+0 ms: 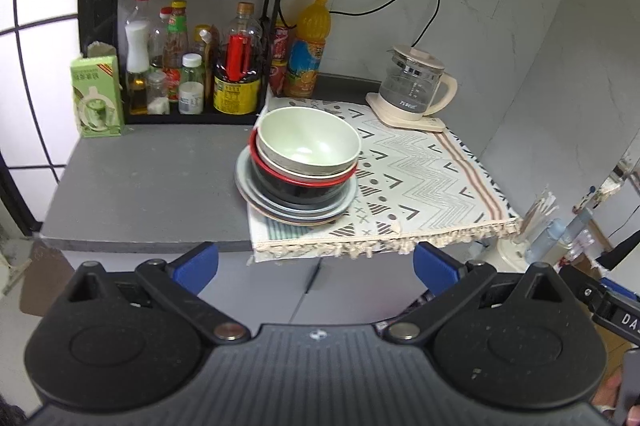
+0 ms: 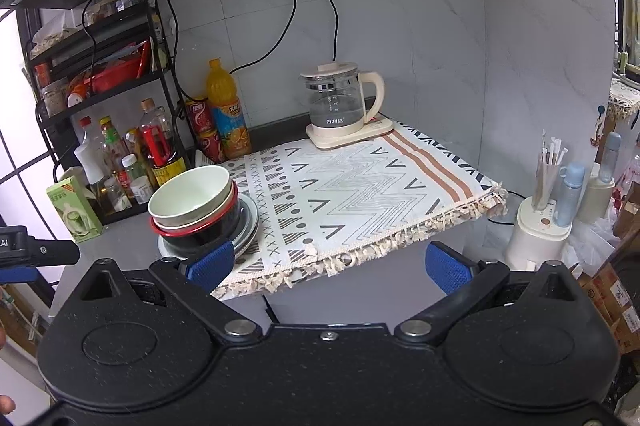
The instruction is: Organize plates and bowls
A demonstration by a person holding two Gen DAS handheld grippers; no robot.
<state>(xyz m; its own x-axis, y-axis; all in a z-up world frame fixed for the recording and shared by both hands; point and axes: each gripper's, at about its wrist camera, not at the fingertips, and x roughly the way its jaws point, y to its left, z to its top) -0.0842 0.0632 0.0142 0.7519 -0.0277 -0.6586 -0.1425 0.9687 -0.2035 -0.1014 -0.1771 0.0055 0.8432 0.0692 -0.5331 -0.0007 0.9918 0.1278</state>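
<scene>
A pale green bowl (image 1: 308,140) (image 2: 191,194) sits nested on top of a stack: under it a beige bowl, then a black bowl with a red rim (image 1: 304,186) (image 2: 200,230), then grey plates (image 1: 256,192) (image 2: 250,230). The stack rests at the left edge of a patterned cloth (image 1: 416,178) (image 2: 360,186) on the grey counter (image 1: 152,182). My left gripper (image 1: 316,262) hangs in front of the counter edge, below the stack, open with nothing between its blue pads. My right gripper (image 2: 328,264) is also open and empty, its left pad (image 2: 212,262) overlapping the stack's lower right in the picture.
A black rack (image 1: 192,46) (image 2: 112,130) of sauce bottles stands behind the stack, with a green carton (image 1: 98,96) (image 2: 74,212) to its left. An orange juice bottle (image 1: 308,46) and cans sit at the back. A glass kettle (image 1: 414,88) (image 2: 344,102) stands on the cloth's far corner.
</scene>
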